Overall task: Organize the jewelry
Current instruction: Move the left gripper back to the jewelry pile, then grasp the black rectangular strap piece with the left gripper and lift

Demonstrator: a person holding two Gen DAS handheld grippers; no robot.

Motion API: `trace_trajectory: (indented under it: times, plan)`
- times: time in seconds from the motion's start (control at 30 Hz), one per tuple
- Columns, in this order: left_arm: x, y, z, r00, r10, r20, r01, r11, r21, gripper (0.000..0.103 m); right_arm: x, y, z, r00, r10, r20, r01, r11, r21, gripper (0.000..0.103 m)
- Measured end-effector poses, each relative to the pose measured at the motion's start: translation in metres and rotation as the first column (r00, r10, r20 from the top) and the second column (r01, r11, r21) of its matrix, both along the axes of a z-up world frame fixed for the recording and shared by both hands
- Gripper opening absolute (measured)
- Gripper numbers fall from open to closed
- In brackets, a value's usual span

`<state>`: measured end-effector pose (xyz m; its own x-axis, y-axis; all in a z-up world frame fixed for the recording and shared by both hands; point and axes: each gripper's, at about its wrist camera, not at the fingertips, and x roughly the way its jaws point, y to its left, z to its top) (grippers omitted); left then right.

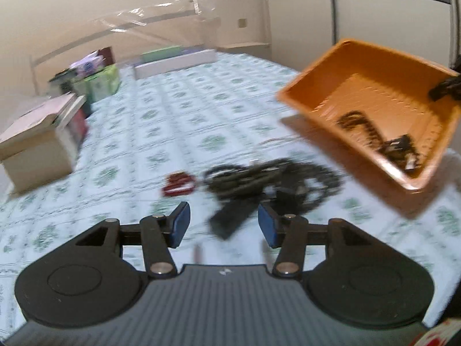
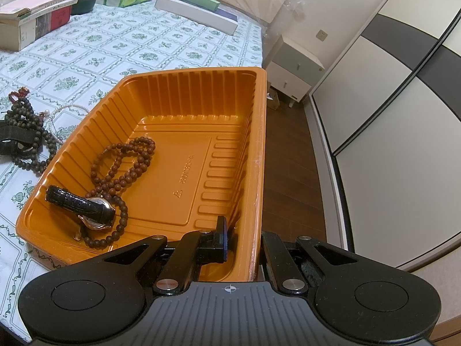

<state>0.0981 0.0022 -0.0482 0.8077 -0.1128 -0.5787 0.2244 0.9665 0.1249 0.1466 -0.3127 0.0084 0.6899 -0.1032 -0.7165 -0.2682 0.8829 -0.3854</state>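
My right gripper (image 2: 242,238) is clamped on the near wall of the ribbed orange plastic tray (image 2: 184,92), one finger inside, one outside. The tray's long axis runs away from me (tilted, lifted off the green-patterned tablecloth (image 2: 121,37)). Brown wooden beads (image 2: 124,164) and a black-strapped watch (image 2: 83,206) lie in its low corner. My left gripper (image 1: 224,220) is spread wide, empty, above dark beads (image 1: 259,176).

Open left claw (image 1: 224,221) over dark beads (image 1: 268,178)
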Motion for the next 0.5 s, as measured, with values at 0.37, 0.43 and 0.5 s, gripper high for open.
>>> trace_trajectory:
  times: [0.37, 0.43, 0.5]
  plan:
    - [0.031, 0.003, -0.014, 0.983, -0.163, -0.084, 0.166, 0.985, 0.037, 0.047, 0.000, -0.001, 0.000, 1.000, -0.001, -0.001, 0.001, 1.000, 0.002, 0.005]
    - [0.034, 0.001, -0.018, 0.980, -0.175, -0.100, 0.178, 0.984, 0.024, 0.046, 0.000, -0.001, 0.000, 1.000, -0.001, -0.001, 0.001, 1.000, 0.002, 0.005]
    - [0.037, 0.000, -0.019, 0.977, -0.180, -0.113, 0.182, 0.983, 0.009, 0.043, 0.000, -0.001, 0.000, 1.000, -0.001, -0.001, 0.001, 1.000, 0.002, 0.005]
